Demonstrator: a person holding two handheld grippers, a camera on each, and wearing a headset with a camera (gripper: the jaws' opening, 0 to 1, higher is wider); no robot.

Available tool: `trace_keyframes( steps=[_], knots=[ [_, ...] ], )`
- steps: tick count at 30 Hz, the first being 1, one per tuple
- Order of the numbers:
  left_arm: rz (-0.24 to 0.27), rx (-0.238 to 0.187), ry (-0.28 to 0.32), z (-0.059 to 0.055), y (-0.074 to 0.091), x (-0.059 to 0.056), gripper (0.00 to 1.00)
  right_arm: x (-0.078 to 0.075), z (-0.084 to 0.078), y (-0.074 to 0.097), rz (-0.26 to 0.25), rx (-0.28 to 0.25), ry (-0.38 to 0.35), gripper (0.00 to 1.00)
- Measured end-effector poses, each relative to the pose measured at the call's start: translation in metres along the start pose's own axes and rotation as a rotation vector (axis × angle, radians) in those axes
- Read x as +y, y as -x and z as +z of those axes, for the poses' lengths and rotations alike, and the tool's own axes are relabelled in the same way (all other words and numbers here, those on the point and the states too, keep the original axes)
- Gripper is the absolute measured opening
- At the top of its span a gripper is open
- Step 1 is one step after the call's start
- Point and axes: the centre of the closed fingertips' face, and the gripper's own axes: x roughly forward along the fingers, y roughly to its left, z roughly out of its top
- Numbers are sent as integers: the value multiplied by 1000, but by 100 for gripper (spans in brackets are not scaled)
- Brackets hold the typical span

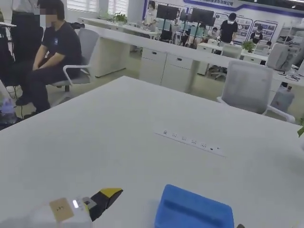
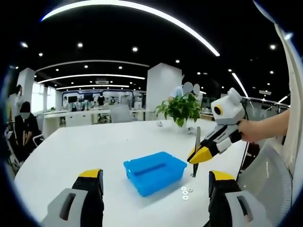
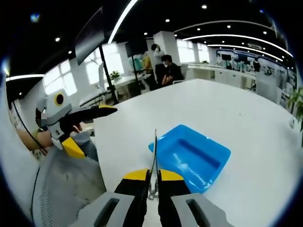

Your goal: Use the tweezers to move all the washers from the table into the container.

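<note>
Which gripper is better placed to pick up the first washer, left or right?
Right. The right gripper holds the tweezers, tip down beside the washers near the container. The left gripper is open, with nothing between its fingers.

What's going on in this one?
A person works two handheld grippers at a white table. The right gripper is shut on the tweezers, held upright close to the washers that lie beside the blue container. The left gripper is open, holding nothing. The container looks empty so far.
</note>
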Motion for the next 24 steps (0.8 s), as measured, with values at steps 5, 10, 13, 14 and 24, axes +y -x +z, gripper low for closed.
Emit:
trace_keyframes(
  steps=[5,10,13,14,24],
  knots=[
    [-13,-4,8,0,0,-2,93,-8,12,4,-17,-32,-17,3],
    [-4,-14,-17,2,0,-1,93,-17,20,6,-25,-56,-54,3],
    [-8,-11,-4,1,0,-1,93,-22,23,7,-31,-68,-78,3],
    [-2,-3,-5,0,0,0,93,-26,25,6,-34,-76,-93,3],
    [-14,-9,2,0,-1,-1,92,-46,33,-1,-65,-112,-144,3]
  ],
)
